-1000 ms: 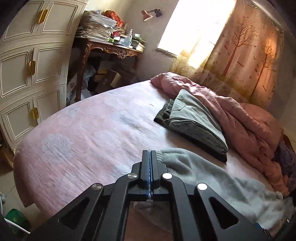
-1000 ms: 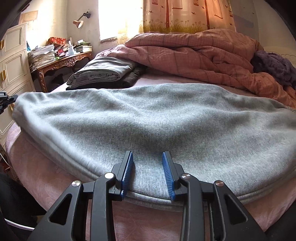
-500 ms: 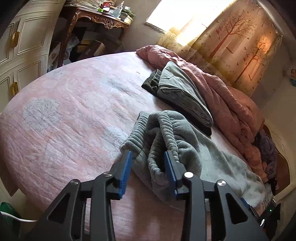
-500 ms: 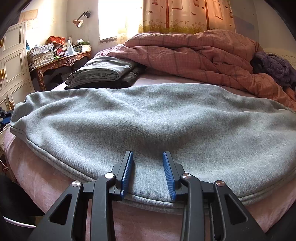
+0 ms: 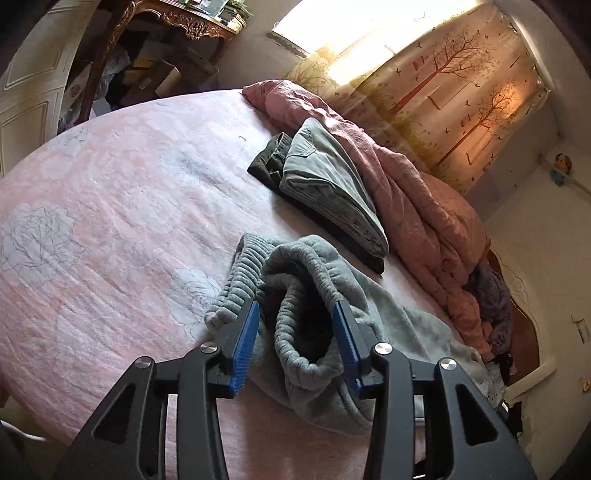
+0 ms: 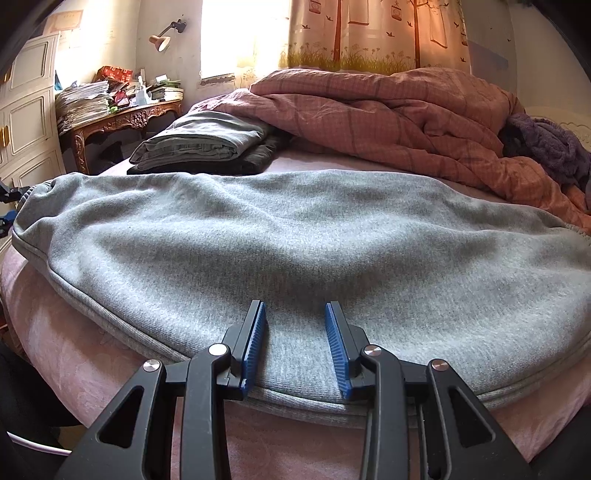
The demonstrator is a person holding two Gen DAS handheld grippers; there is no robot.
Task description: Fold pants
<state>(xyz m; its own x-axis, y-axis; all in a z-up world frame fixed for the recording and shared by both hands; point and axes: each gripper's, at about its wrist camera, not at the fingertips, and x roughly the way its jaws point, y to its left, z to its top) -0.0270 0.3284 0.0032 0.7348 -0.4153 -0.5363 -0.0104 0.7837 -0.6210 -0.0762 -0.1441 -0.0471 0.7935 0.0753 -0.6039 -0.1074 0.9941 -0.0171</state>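
Both the left gripper [image 5: 293,314] and the right gripper [image 6: 294,314] share one build: matte black angular arms with triangular cut-outs, round silver screws at the joints, ribbed blue pads [image 6: 255,339] lining each finger.

Desk [image 5: 184,22] top cut off by the left-wrist view's upper edge. Pants [image 6: 295,240] run past the right-wrist view's right edge; waistband end hidden there. Small wall figure [image 5: 562,162] too small to identify.

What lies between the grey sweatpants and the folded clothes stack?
Only bare pink bedsheet; right wrist view shows grey sweatpants and folded clothes stack apart.
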